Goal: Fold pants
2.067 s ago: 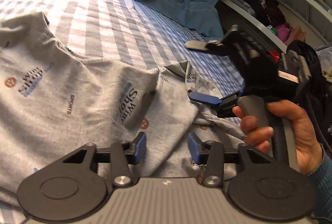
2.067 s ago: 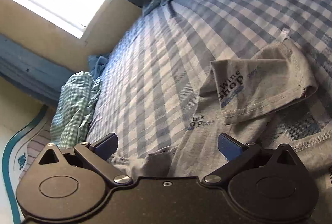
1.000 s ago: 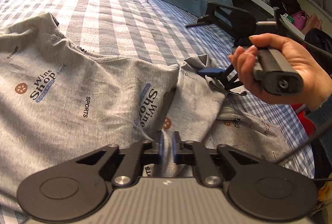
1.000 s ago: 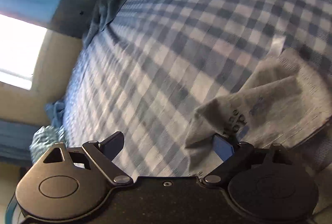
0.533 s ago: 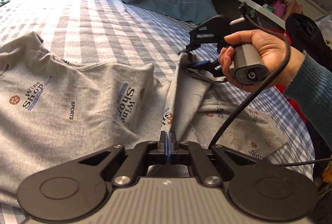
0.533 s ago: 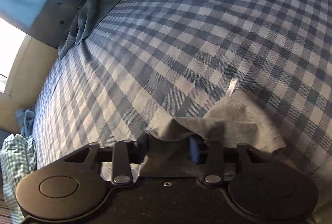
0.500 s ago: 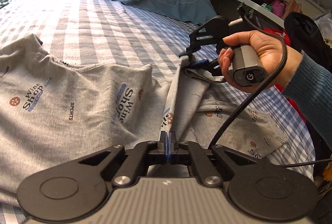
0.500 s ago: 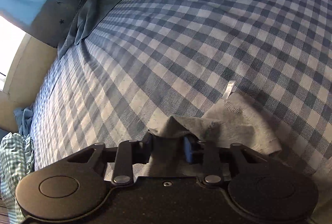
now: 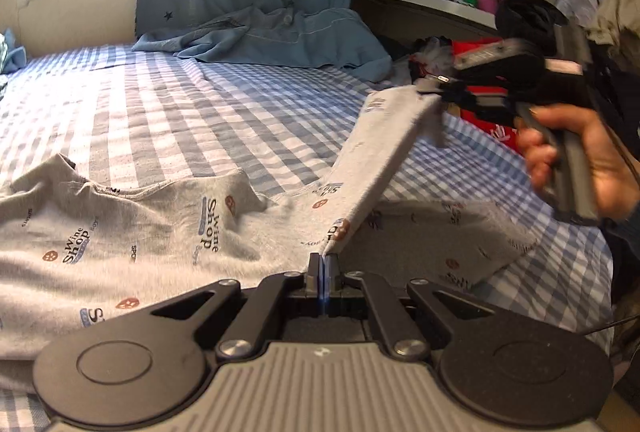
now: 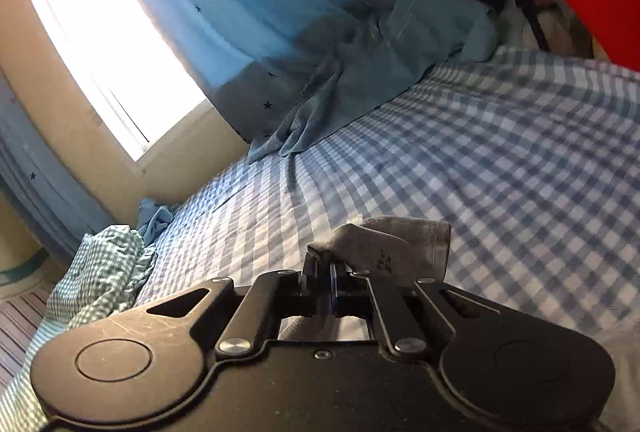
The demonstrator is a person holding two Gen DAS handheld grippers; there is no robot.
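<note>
In our left view, our left gripper (image 9: 322, 268) pinches the gray pants (image 9: 168, 232) lying on the checked bed (image 9: 200, 111). In our right view, our right gripper (image 10: 326, 278) pinches a lifted pants corner.

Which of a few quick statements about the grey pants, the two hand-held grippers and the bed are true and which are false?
1. The left hand-held gripper is shut on the grey pants. True.
2. The right hand-held gripper is open and holds nothing. False: it is shut on a pants edge.
3. A band of the pants is lifted off the bed, stretched between the two grippers. True.
4. The bedsheet is plain white. False: it is blue and white checked.
5. A blue curtain hangs by the window. True.
</note>
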